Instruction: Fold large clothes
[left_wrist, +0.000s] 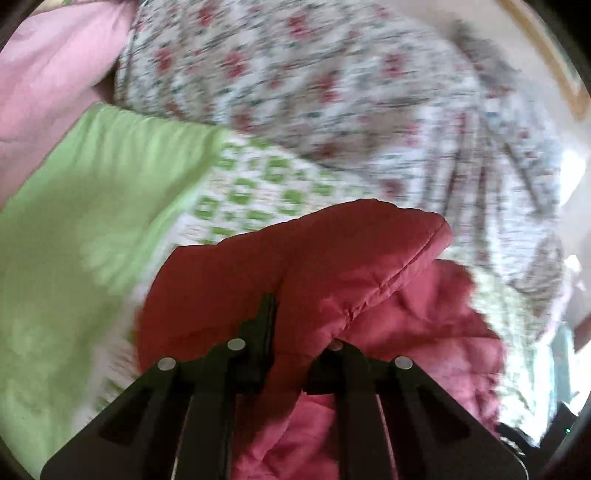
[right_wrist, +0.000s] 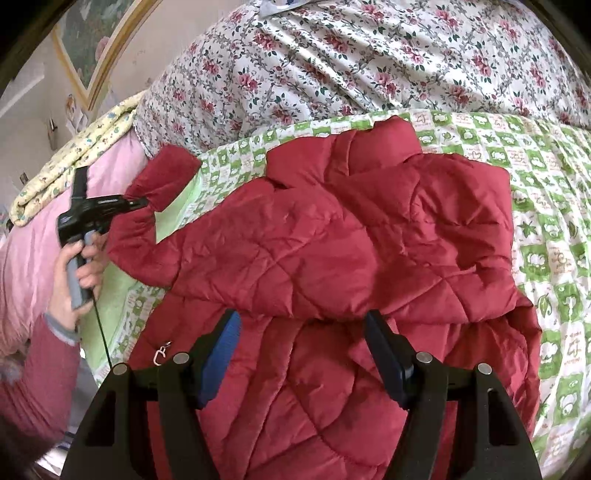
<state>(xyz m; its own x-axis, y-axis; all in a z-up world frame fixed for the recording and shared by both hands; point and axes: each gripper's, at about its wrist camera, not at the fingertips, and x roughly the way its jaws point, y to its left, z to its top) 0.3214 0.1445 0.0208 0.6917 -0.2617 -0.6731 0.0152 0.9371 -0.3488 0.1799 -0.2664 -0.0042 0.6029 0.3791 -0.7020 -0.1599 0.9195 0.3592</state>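
A quilted red jacket (right_wrist: 332, 229) lies spread on the green-checked bed sheet (right_wrist: 535, 221), one sleeve (right_wrist: 162, 177) stretched out to the left. In the right wrist view my left gripper (right_wrist: 138, 202), held by a hand (right_wrist: 81, 266), is shut on that sleeve near the cuff. The blurred left wrist view shows red sleeve fabric (left_wrist: 332, 251) bunched over the left gripper (left_wrist: 280, 306); only one finger (left_wrist: 267, 314) shows, the other is hidden under cloth. My right gripper (right_wrist: 301, 317) hovers open over the jacket's middle, with nothing pinched between its fingers.
A floral duvet (right_wrist: 369, 55) is heaped behind the jacket. A pink blanket (right_wrist: 33, 240) and a folded yellow quilt (right_wrist: 74, 155) lie at the left. A framed picture (right_wrist: 92, 48) hangs on the wall. A plain green cloth (left_wrist: 74, 221) borders the sheet.
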